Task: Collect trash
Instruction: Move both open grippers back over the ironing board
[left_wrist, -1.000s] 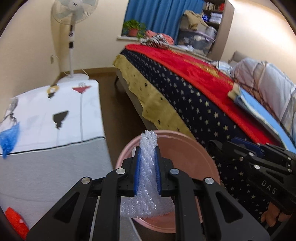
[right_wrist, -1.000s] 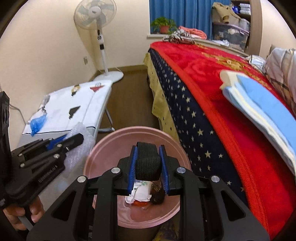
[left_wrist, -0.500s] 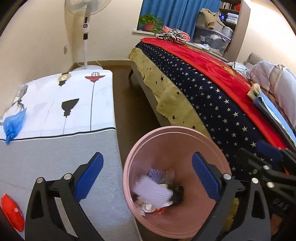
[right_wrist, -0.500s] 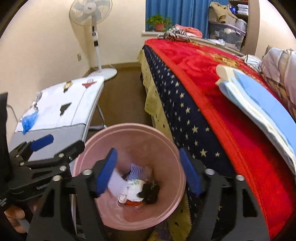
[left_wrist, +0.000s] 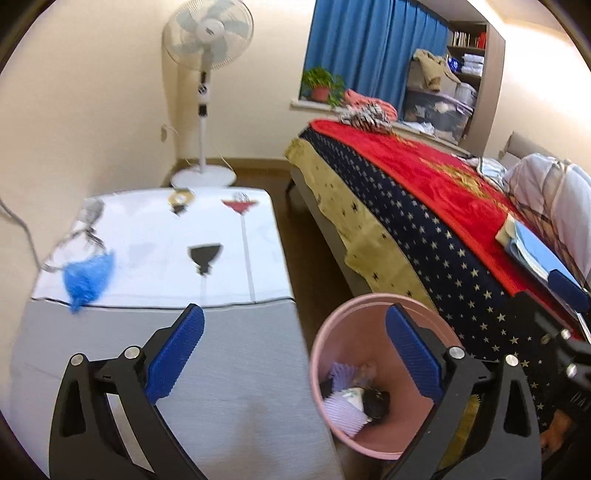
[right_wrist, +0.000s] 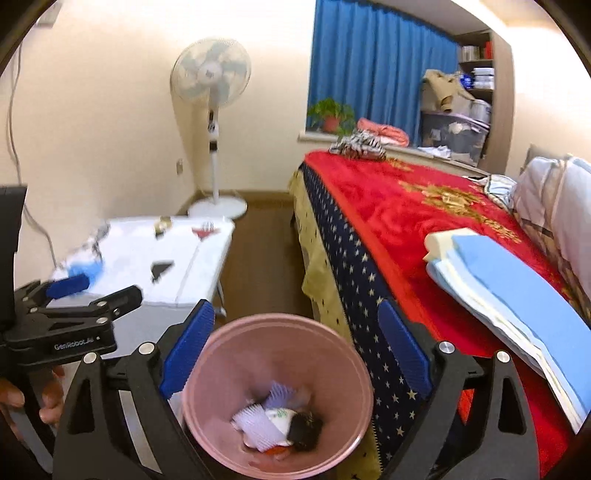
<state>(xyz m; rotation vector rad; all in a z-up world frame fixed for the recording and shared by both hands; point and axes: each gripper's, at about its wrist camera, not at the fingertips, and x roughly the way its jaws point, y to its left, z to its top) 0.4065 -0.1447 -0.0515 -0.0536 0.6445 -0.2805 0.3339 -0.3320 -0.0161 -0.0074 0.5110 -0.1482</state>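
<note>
Several scraps, seemingly wrappers, fill pink bin (right_wrist: 277, 398).

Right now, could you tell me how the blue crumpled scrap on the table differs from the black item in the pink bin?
The blue scrap lies on the white and grey table, still uncollected; the black item already sits inside the pink bin.
The blue scrap lies alone on the cloth; the black item rests against white ribbed wrapping.
The blue scrap looks thin and crinkled; the black item looks compact.
Neither is held: both tongs stand open.
</note>
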